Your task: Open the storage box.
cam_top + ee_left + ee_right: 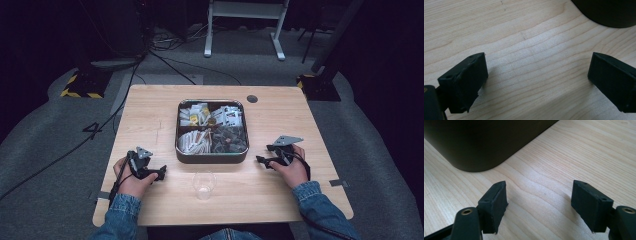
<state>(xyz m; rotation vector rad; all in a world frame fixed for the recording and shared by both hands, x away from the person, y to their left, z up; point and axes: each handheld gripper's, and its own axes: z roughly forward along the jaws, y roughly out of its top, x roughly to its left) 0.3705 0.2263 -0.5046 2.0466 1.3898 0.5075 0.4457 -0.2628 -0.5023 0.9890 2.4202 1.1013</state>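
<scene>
Two grippers rest on the wooden table, flanking a four-compartment tray of sachets; a clear cup stands just before it. Left gripper and right gripper gape wide, empty. Judged step: start; next, reach for a sachet.

Grey carpet floor, dark surroundings

Nothing legible shows on the packets in the tin. A black mark on the floor, left of frame, perhaps reads "4".
</scene>
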